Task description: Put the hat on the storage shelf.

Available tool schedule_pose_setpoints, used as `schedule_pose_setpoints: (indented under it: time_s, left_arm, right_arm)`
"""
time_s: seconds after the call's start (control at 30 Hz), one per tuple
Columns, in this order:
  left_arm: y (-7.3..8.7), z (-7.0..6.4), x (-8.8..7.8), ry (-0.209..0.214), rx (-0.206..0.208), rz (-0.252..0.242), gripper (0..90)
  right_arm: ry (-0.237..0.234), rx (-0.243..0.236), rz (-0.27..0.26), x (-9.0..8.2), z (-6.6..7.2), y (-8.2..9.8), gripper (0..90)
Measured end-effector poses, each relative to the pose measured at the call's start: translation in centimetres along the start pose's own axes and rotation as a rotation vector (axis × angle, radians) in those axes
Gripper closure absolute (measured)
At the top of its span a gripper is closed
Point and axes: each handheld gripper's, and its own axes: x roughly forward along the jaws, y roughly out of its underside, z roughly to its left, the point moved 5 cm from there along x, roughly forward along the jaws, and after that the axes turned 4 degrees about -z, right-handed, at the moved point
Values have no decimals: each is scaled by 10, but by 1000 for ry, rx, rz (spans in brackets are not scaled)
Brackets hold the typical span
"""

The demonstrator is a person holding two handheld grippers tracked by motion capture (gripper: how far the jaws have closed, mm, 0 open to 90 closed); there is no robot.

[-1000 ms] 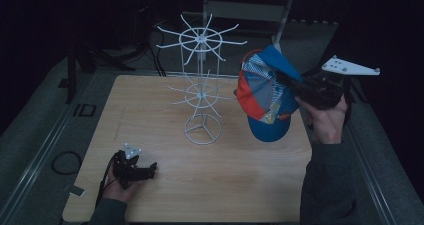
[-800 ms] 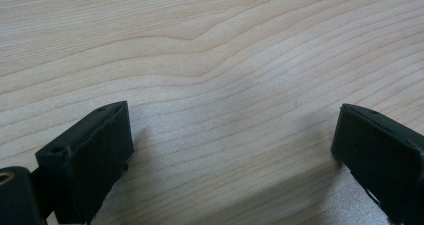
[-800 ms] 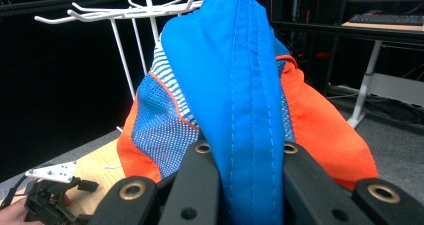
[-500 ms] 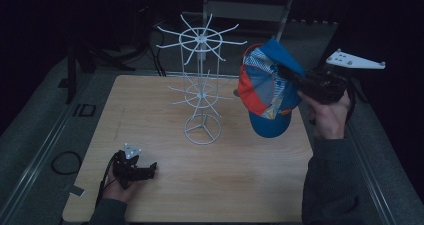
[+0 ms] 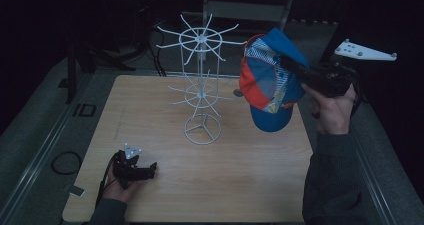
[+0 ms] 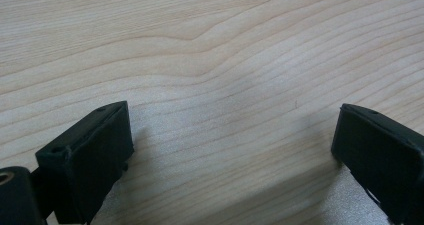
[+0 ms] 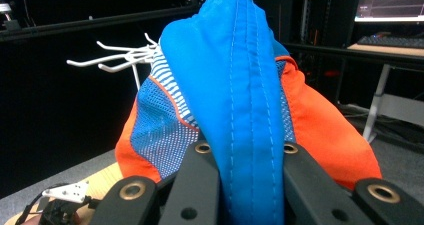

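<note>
A wooden table (image 5: 225, 185) sits in a dim room, seen from above. At its centre stands a white wire rack (image 5: 201, 85): a thin upright post on a ring base, with two tiers of hooked prongs spreading outward like wheel spokes.

At about 2 o'clock from the rack, the right gripper (image 5: 300, 72) holds a baseball cap (image 5: 270, 85) in the air, well above the table and just beside the rack's upper tier. The cap is blue, orange and patterned mesh, and its blue brim hangs downward. In the right gripper view, the jaws are clenched on a folded blue seam of the cap (image 7: 235, 85), with rack prongs (image 7: 125, 55) visible behind it at 10 o'clock.

At about 7 o'clock from the rack, the left gripper (image 5: 145, 171) rests low near the table's front edge. In the left gripper view, its jaws stand wide apart and released, with bare wood grain between them.

Likely risks, as a judgement: the rack looks light and narrow-based, so a cap pushed sideways against a prong could tip or slide it, and the left gripper is too far away to steady it. The grip covers only a narrow fold of soft fabric, which could slip. The mesh could also snag on a neighbouring prong.
</note>
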Motion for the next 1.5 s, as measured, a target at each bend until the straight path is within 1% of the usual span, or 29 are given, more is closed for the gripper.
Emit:
schedule_pose_setpoints:
  time_s: [0.23, 0.43, 0.47, 0.57, 0.77, 0.87, 1.1, 1.2, 1.33, 1.5]
  left_arm:
    - [0, 0, 0, 0, 0, -1, 31]
    - [0, 0, 0, 1, 2, 2, 31]
    - [0, 0, 0, 2, 1, 4, 31]
    - [0, 0, 0, 1, 2, 2, 31]
    - [0, 0, 0, 2, 2, 3, 31]
    - [0, 0, 0, 2, 2, 3, 31]
    - [0, 0, 0, 2, 1, 3, 31]
    - [0, 0, 0, 1, 2, 3, 31]
    - [0, 0, 0, 1, 1, 4, 31]
    - [0, 0, 0, 2, -1, 3, 31]
  right_arm:
    - [-31, 12, -6, 10, 4, -2, 874]
    - [-51, 17, 29, 25, 5, 6, 873]
    - [-48, 18, 32, 26, 5, 7, 874]
    - [-50, 17, 11, 25, 5, 5, 874]
    - [-40, 20, -22, 13, 1, -1, 873]
    - [-48, 33, -46, 9, -2, -5, 874]
    - [-57, 46, -72, 14, -6, -9, 874]
    - [-72, 54, -88, 16, -5, -12, 874]
    - [-77, 41, -67, 27, -5, -8, 874]
    - [-101, 74, -4, 43, -10, 10, 871]
